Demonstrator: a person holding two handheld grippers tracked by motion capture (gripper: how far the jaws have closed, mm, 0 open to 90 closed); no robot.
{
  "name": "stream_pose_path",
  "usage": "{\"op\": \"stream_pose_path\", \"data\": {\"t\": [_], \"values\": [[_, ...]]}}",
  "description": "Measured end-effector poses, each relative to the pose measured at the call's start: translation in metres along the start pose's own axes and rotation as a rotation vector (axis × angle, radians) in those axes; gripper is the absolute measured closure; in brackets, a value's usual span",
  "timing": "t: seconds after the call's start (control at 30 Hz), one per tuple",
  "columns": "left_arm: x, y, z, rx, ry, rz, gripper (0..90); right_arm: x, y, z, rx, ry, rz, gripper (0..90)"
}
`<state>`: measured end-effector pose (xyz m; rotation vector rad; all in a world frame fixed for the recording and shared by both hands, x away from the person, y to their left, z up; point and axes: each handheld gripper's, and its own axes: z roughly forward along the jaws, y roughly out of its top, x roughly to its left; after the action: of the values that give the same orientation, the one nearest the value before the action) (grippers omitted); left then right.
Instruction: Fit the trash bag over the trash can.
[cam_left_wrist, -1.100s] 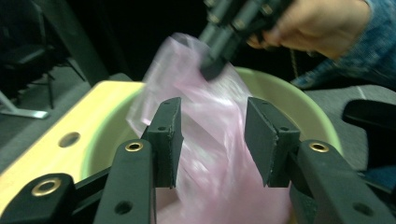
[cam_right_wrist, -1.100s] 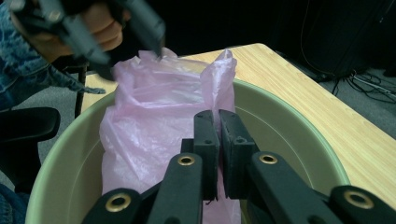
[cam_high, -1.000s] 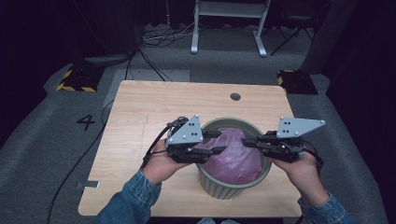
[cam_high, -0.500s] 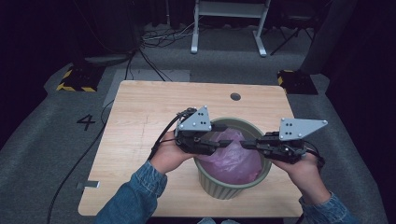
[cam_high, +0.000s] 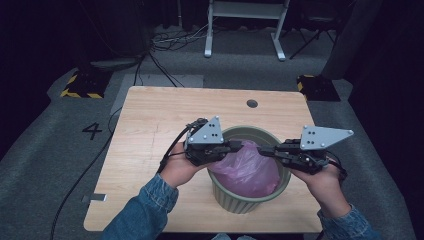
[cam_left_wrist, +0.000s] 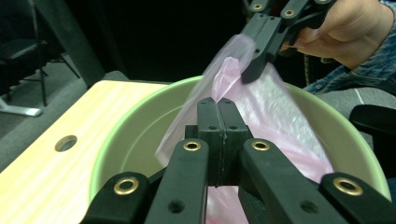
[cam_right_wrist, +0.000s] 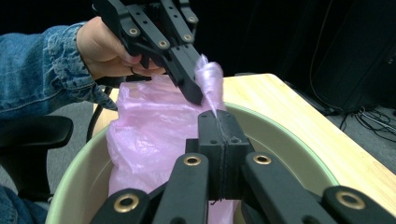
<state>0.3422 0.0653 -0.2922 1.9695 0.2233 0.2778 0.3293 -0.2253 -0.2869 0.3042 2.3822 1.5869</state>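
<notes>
Since a second ago, left gripper (cam_high: 239, 146) has slid inward over the green bin (cam_high: 280, 182) and its jaws have just been closing; they're now pinching the pink bag (cam_high: 247, 167). Right gripper (cam_high: 265, 150) stays put, clamped on the bag's opposite edge. Bag sits inside the bin on the wooden table (cam_high: 150, 125).

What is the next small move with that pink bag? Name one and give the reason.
Probably draw the two claws apart toward opposite sides of the green bin's rim. Both the left claw and the right claw are shut on the pink bag, pinching its film close together above the bin's middle, so the bag's mouth looks bunched rather than spread over the rim.
</notes>
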Motion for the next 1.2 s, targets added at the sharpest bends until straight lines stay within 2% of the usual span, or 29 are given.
{"op": "stream_pose_path", "data": {"t": [0.17, 0.33, 0.53, 0.6, 0.73, 0.83, 0.97, 1.1, 1.2], "values": [[0.007, -0.012, -0.013, -0.026, 0.026, -0.035, 90.0, -0.003, -0.003, -0.011, -0.011, -0.018, 0.005, 89.8], [0.010, -0.024, -0.031, -0.045, 0.044, -0.047, 90.0, -0.007, -0.015, -0.026, -0.002, -0.044, 0.024, 89.8], [0.014, -0.037, -0.057, -0.068, 0.075, -0.064, 90.0, -0.013, -0.033, -0.053, 0.000, -0.097, 0.065, 89.9], [0.013, -0.043, -0.064, -0.082, 0.077, -0.065, 90.0, -0.014, -0.040, -0.063, -0.007, -0.115, 0.076, 89.9], [0.009, -0.055, -0.077, -0.075, 0.091, -0.049, 90.0, -0.014, -0.052, -0.082, -0.034, -0.131, 0.096, 89.9], [0.006, -0.065, -0.089, -0.079, 0.102, -0.040, 90.0, -0.011, -0.062, -0.094, -0.031, -0.146, 0.105, 89.9], [0.005, -0.078, -0.102, -0.083, 0.122, -0.043, 90.0, -0.010, -0.082, -0.112, -0.054, -0.169, 0.152, 89.9], [0.006, -0.088, -0.112, -0.075, 0.137, -0.042, 90.0, -0.007, -0.091, -0.123, -0.078, -0.188, 0.164, 89.9], [0.005, -0.095, -0.118, -0.059, 0.154, -0.040, 90.0, -0.005, -0.097, -0.128, -0.064, -0.210, 0.175, 89.9]]}}
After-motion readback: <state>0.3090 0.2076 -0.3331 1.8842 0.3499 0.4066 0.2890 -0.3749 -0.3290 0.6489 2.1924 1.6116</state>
